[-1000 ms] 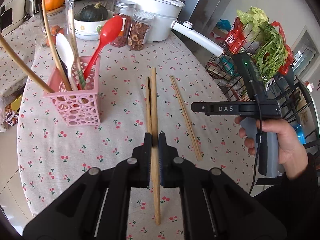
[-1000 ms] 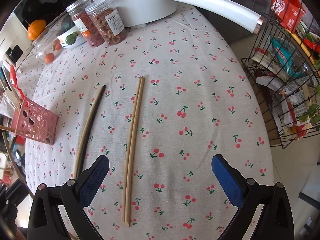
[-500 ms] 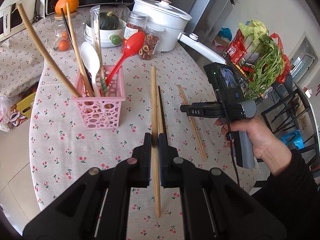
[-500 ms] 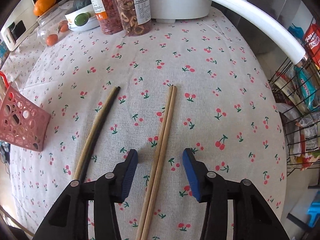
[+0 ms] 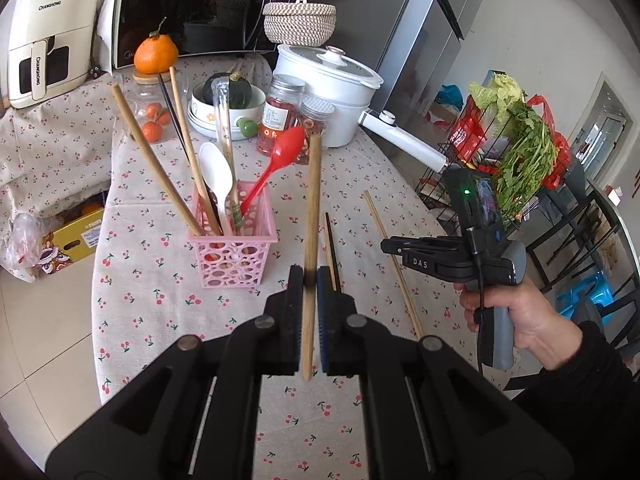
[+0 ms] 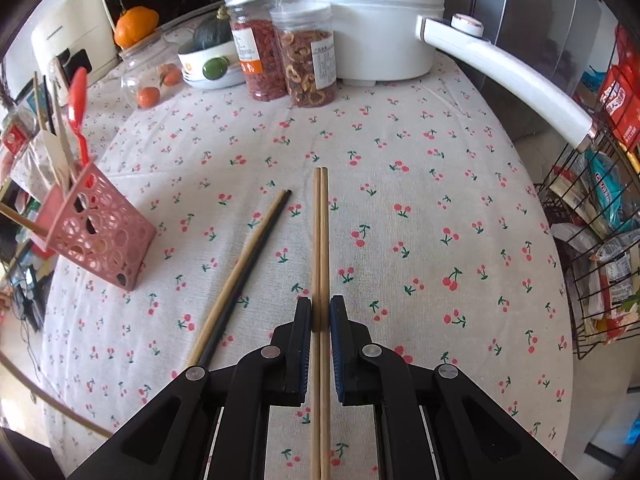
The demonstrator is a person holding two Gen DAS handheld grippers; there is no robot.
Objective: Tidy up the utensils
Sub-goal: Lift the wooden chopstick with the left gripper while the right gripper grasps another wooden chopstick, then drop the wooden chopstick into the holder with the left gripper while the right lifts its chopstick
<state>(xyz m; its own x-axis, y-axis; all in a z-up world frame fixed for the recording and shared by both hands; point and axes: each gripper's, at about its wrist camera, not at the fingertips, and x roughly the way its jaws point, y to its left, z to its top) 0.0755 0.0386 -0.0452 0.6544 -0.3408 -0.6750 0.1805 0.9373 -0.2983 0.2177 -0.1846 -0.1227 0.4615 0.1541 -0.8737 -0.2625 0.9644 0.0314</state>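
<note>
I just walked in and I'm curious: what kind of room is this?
Most likely a home kitchen or dining corner: a microwave and a white lidded pot stand behind a table with a cherry-print tablecloth, and a wire rack holds leafy greens.

Bright, sharp daylight (fisheye-warped edges)

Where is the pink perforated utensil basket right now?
In the left wrist view, the pink perforated utensil basket stands on the cherry-print tablecloth, left of the held wooden chopstick.
</note>
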